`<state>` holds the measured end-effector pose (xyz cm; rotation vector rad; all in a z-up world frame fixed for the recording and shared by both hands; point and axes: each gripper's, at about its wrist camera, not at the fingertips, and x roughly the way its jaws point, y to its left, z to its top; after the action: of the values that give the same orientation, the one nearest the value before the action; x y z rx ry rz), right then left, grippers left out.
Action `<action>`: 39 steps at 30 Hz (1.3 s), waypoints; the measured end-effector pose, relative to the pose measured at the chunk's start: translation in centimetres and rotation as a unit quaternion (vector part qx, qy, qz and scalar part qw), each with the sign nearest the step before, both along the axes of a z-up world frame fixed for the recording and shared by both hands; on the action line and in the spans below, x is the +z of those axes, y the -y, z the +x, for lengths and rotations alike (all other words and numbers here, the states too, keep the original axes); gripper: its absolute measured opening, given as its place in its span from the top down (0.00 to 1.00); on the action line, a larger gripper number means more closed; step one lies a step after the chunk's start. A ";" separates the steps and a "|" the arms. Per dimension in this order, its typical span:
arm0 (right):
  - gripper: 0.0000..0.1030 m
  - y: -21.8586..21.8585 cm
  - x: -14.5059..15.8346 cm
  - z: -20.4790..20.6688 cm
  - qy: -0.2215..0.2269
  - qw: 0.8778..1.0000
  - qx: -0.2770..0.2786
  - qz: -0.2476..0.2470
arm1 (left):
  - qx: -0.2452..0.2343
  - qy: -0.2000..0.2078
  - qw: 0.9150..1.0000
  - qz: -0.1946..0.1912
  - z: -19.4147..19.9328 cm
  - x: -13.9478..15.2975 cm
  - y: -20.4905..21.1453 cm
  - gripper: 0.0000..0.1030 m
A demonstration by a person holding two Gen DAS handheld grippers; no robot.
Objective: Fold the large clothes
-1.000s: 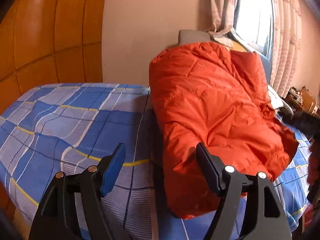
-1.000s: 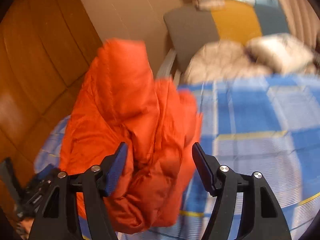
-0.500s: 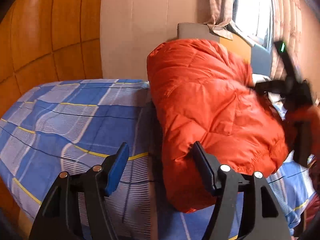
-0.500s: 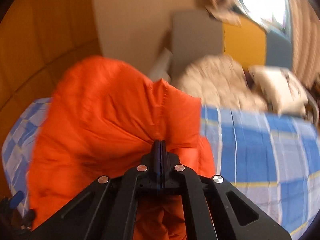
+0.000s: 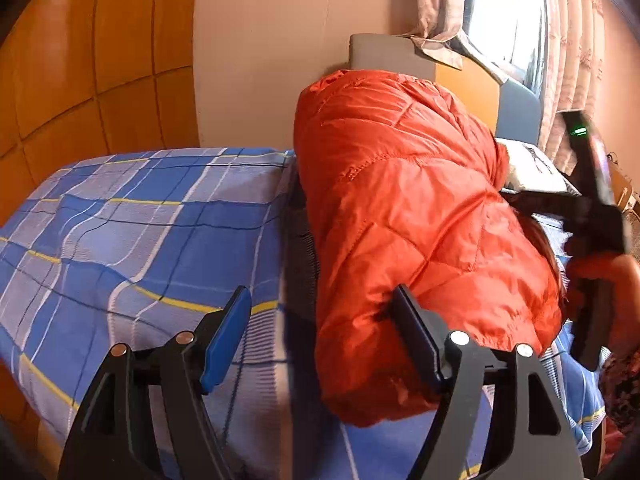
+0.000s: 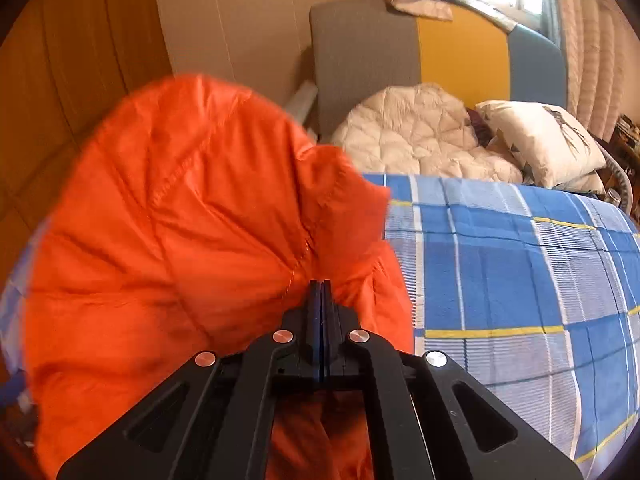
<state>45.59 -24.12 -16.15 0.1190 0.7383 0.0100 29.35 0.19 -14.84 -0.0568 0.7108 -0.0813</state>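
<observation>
An orange quilted down jacket [image 5: 420, 216] lies bunched on a bed with a blue checked sheet [image 5: 132, 232]. My left gripper [image 5: 320, 336] is open at the jacket's near left edge; its right finger presses the fabric and its left finger is over the sheet. My right gripper [image 6: 320, 296] is shut on a fold of the orange jacket [image 6: 192, 232] and holds it raised. The right gripper also shows in the left wrist view [image 5: 596, 220] at the jacket's far right side.
A cream quilted jacket [image 6: 416, 136] and a white pillow [image 6: 548, 140] lie at the head of the bed by a grey, yellow and blue headboard [image 6: 460, 52]. Orange wood panels [image 5: 80, 60] line the wall on the left. A curtained window [image 5: 520, 20] is at the right.
My right gripper closed on the jacket's fold and lifted it up and over. My left gripper stayed open and edged closer to the jacket's near edge.
</observation>
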 end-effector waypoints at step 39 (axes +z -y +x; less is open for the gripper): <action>0.18 -6.1 3.7 -24.0 0.105 0.993 0.028 -0.041 | 0.017 0.070 0.996 0.046 -13.6 5.4 0.4 0.02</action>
<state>21.60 -18.05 -12.47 0.0176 0.5309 0.0448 15.76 -0.17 -9.45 0.0254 0.5724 -0.0194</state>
